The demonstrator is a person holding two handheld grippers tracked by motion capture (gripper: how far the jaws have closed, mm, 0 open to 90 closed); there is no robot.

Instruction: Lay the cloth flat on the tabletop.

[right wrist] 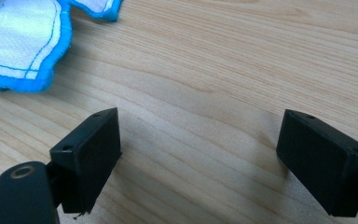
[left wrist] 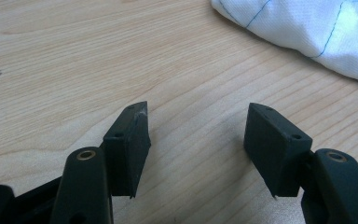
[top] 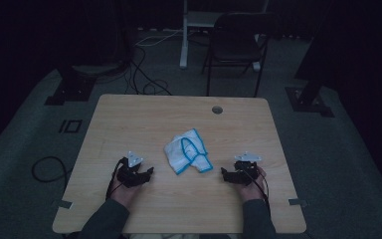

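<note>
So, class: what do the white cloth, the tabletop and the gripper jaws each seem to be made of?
Cloth: woven fabric, matte white, blue stitched hem and thread lines.
Tabletop: pale wood or wood-look laminate; printed-looking grain, smooth.
Left gripper and right gripper: matte black, probably plastic, with screw holes.

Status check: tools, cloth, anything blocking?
Left tool open, empty, on the table. Right tool open, empty. White cloth with blue edging crumpled between them, untouched. Nothing in the way.
</note>
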